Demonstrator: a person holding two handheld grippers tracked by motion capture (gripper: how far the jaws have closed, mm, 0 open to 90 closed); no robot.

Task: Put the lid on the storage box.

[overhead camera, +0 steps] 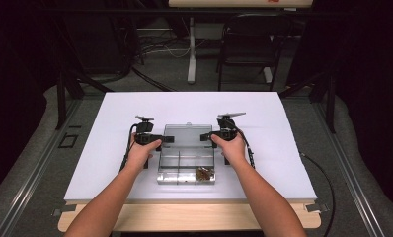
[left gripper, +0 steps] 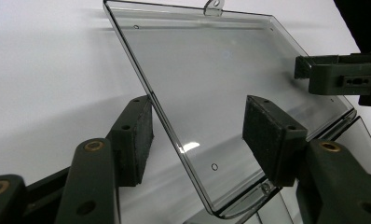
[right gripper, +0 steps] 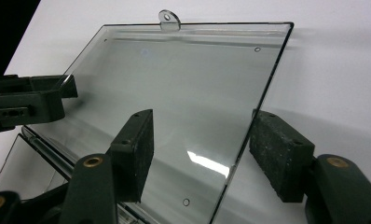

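I saw a clear plastic compartment box (overhead camera: 186, 163) at the centre of the high view, resting on the white counter (overhead camera: 110, 113). Its transparent lid (left gripper: 211, 93) stood open, folded back flat toward the upper frame, hang tab (right gripper: 168, 19) at its far edge. Brown bits (overhead camera: 204, 173) filled the lower-right compartment.

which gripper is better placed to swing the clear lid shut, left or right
Neither clearly. The left gripper straddles the lid's left edge and the right gripper its right edge, both open at matching height. The lid lies flat behind the box, so probably both together.
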